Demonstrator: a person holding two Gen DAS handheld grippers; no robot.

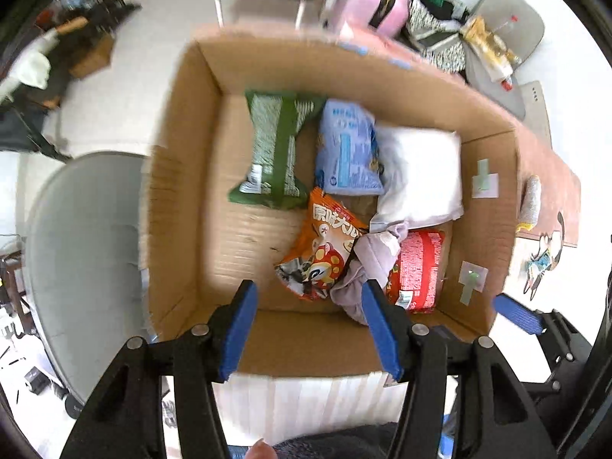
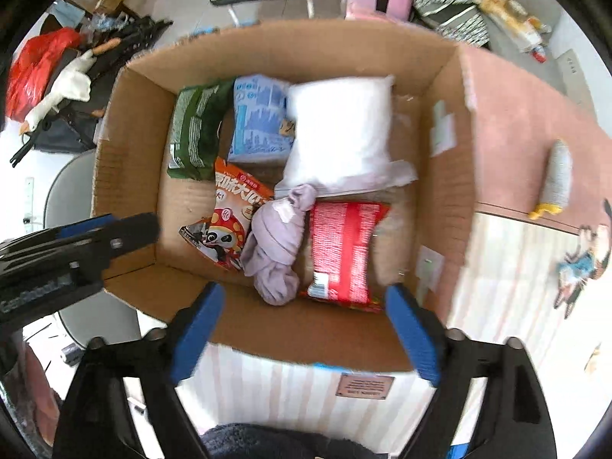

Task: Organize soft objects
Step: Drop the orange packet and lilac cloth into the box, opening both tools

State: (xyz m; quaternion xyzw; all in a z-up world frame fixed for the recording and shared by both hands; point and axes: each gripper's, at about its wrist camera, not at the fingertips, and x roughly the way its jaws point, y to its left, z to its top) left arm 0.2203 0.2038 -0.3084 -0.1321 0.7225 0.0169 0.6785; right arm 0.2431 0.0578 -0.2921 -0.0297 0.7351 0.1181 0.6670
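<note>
From your left wrist view, your left gripper (image 1: 310,329) hangs over the near wall of the cardboard box (image 1: 179,176) with its jaws apart and nothing between them. The lilac cloth bundle (image 1: 363,264) lies on the box floor just past the right finger, touching the orange snack bag (image 1: 325,248) and the red packet (image 1: 419,267). Further in sit a green packet (image 1: 273,149), a blue packet (image 1: 346,149) and a white pillow (image 1: 420,176). If you drop back in here, that finger could snag the cloth and drag it out, or knock the orange bag over.

From your right wrist view, your right gripper (image 2: 306,329) stands wide open and empty above the same near wall (image 2: 267,325), the cloth bundle (image 2: 275,244) below and beyond it. Only this view shows the grey stuffed toy (image 2: 556,179) lying well outside the box on the pink mat (image 2: 516,114), probably still to be gathered. It also shows your left gripper (image 2: 114,233) crossing in from the side; the two could collide if you reach together.
</note>
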